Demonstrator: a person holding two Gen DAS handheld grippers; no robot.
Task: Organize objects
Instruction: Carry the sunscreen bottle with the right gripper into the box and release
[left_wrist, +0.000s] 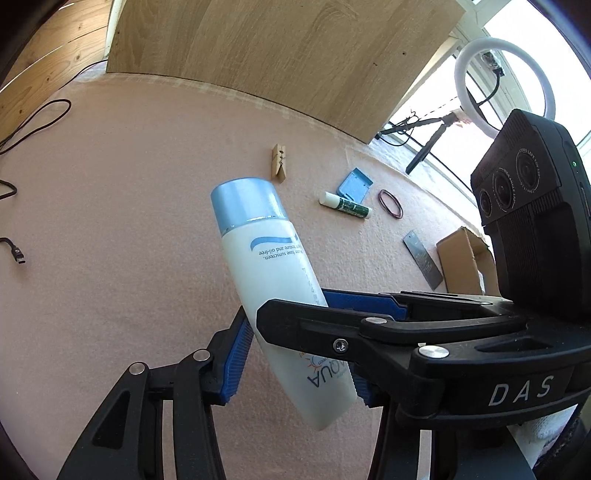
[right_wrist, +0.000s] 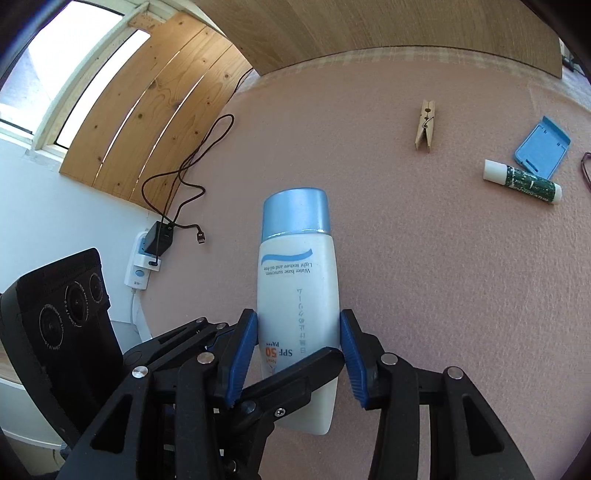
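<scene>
Left wrist view: sunscreen bottle (left_wrist: 273, 280), white body with pale blue cap, carried cap-forward and tilted, clear of the pink felt tabletop (left_wrist: 110, 221); left gripper (left_wrist: 295, 354) closed on its lower body, blue pads (left_wrist: 236, 358) pressing on either side, jaws part-way closed to the bottle's width; right gripper (left_wrist: 332, 314) crossing from the right and gripping the same bottle, its black finger lying over the printed label. Beyond the cap, on the felt: wooden clothespin (left_wrist: 279, 162); blue plastic lid (left_wrist: 355, 184); lip balm stick (left_wrist: 345, 205), green with white cap, just beside the lid; rubber band (left_wrist: 390, 204), near the stick; grey metal strip (left_wrist: 424, 264); open cardboard box (left_wrist: 461, 262), beside the strip; black cable (left_wrist: 37, 122) at far left; ring light (left_wrist: 504, 85) near the window. Right wrist view: same sunscreen bottle (right_wrist: 297, 295), upright in frame, cap away from the camera; right gripper (right_wrist: 299, 362) clamped on its lower half, blue pads (right_wrist: 352, 362) flat against both edges; left gripper (right_wrist: 288, 384) reaching in from the lower left, one black finger across the bottle's front near the SPF print. Also on the tabletop (right_wrist: 443, 295): clothespin (right_wrist: 426, 125), blue lid (right_wrist: 543, 147), lip balm stick (right_wrist: 522, 181); power strip with black adapter (right_wrist: 147, 254) at the left edge
</scene>
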